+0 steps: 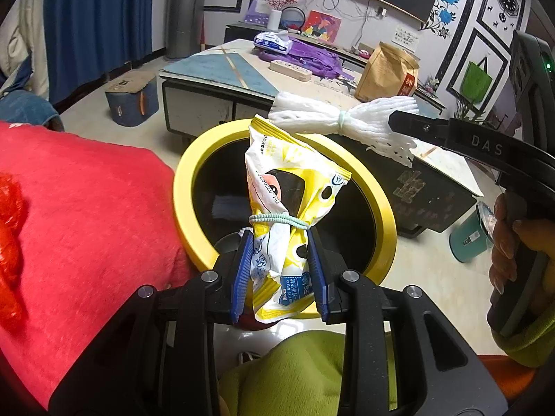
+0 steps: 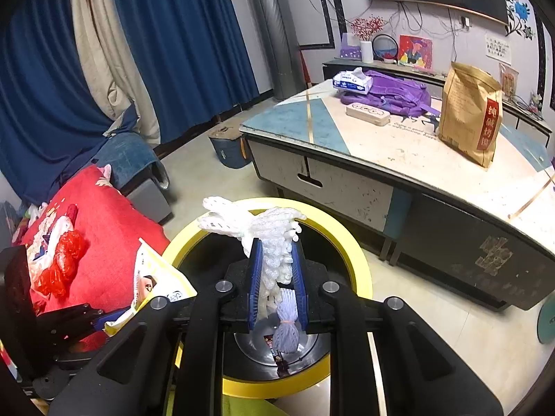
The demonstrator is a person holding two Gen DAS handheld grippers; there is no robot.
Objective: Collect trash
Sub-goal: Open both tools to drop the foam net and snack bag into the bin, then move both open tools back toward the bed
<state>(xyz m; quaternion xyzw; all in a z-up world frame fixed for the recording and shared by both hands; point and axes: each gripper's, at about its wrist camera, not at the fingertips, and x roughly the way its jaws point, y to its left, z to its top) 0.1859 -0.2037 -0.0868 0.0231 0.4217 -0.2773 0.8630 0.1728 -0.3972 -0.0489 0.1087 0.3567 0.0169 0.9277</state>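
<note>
Already both pieces of trash hang over the yellow-rimmed trash bin [image 1: 381,208], so the coming move turns on what lies straight below each grip; the left hand-held gripper [image 1: 279,270] is clamped on the lower half of a yellow snack wrapper [image 1: 295,187] bound with a pale green hair tie [image 1: 277,220], and the wrapper's long axis runs forward along the fingers, its free end out over the dark mouth of the bin; the right hand-held gripper [image 2: 277,284] is clenched on a white foam fruit net [image 2: 263,232], whose long axis likewise runs along the blue pads [image 2: 256,277], its frayed end out past the far rim; seen from the left wrist, that net [image 1: 343,121] hangs above the far rim, toward the counter [image 1: 215,66], while the wrapper sits nearer the middle of the opening; the left grip therefore looks better placed for a clean drop, and the right one probably needs drawing back a little; a tied lilac bundle [image 2: 286,329] already lies in the bin's bottom; a red cushion [image 1: 86,208] crowds the bin on its left.
</note>
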